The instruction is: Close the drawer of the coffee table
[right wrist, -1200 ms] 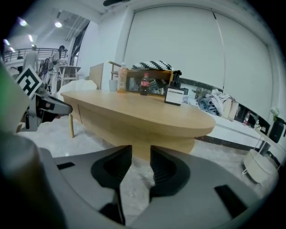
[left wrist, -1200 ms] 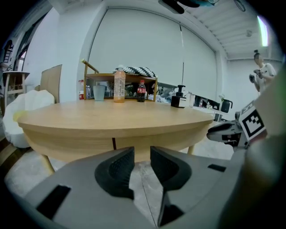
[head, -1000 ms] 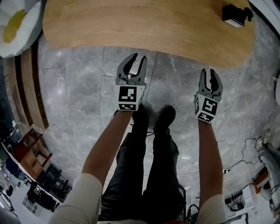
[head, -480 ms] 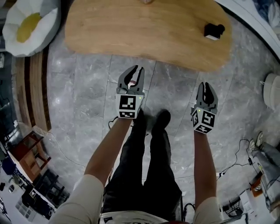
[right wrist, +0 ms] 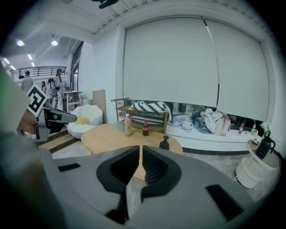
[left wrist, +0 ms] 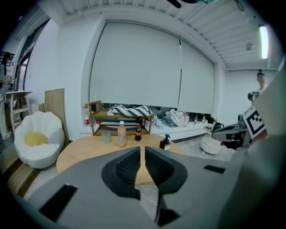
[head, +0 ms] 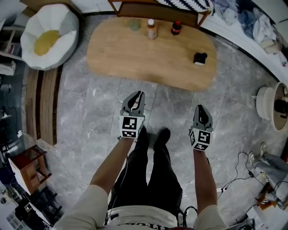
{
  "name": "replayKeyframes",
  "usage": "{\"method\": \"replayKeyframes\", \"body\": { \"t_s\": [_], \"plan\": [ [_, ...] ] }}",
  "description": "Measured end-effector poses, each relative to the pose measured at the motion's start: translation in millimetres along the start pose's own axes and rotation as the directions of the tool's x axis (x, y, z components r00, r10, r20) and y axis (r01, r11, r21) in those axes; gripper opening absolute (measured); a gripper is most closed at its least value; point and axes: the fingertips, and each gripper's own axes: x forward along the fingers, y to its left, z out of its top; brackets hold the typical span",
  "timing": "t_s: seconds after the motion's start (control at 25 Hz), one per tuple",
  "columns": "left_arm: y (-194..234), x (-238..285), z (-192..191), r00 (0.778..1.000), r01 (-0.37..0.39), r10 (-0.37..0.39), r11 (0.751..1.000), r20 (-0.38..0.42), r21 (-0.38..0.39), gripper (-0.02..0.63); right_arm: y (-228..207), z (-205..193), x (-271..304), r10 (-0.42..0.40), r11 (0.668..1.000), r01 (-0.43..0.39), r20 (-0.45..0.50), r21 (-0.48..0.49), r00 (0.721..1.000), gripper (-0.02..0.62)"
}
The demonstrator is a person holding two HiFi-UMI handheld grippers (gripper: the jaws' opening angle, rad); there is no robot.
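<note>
The oval wooden coffee table (head: pixel 135 58) stands ahead of me on the grey stone floor; no drawer shows on it in any view. My left gripper (head: pixel 137 97) and right gripper (head: pixel 201 110) hang side by side above the floor, well short of the table's near edge and touching nothing. Both pairs of jaws are closing, with only a thin slit left and nothing between them. In the left gripper view the left gripper (left wrist: pixel 142 154) points at the table (left wrist: pixel 85 152). The right gripper (right wrist: pixel 140 154) looks at the table (right wrist: pixel 103 134) from the right gripper view.
On the table stand a cup (head: pixel 134 24), an orange bottle (head: pixel 152 29), a cola bottle (head: pixel 176 28) and a black pump dispenser (head: pixel 200 58). A white and yellow beanbag (head: pixel 48 36) sits at the left, a wooden rack (head: pixel 157 8) behind, a white appliance (head: pixel 270 105) at the right.
Both grippers have risen and drawn away from the table, which now looks smaller and shows whole. Their jaws have gone from wide apart to nearly together.
</note>
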Motion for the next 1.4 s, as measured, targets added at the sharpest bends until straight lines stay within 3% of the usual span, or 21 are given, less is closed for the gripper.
{"method": "replayKeyframes", "body": {
  "t_s": [0.4,0.56,0.8,1.04,1.4],
  "plan": [
    [-6.9,-101.3,109.1,1.000,0.020,-0.020,1.000,0.006,-0.011,0.028,14.5,107.0,-103.7,0.058,0.996,-0.061,0.044,0.072,0.997,0.020],
    [-12.4,-144.1,134.6,0.999,0.037,-0.037,0.999,-0.013,-0.012,0.021,23.7,141.9,-150.1,0.091,0.995,-0.094,0.061,0.043,0.994,0.020],
    [-15.5,-188.9,188.4,0.996,0.067,-0.067,0.998,0.054,-0.010,0.021,21.6,200.3,-192.0,0.110,0.989,-0.122,0.140,0.084,0.984,0.020],
    [-11.7,-226.4,223.5,0.991,0.070,-0.070,0.998,0.116,0.009,0.021,22.1,225.6,-225.6,0.097,0.995,-0.098,0.166,0.002,0.981,0.020],
    [1.3,-256.1,267.7,0.978,0.043,-0.053,0.998,0.203,0.054,0.021,8.9,265.2,-245.7,0.052,0.999,-0.051,0.230,-0.009,0.972,0.020]
  ]
}}
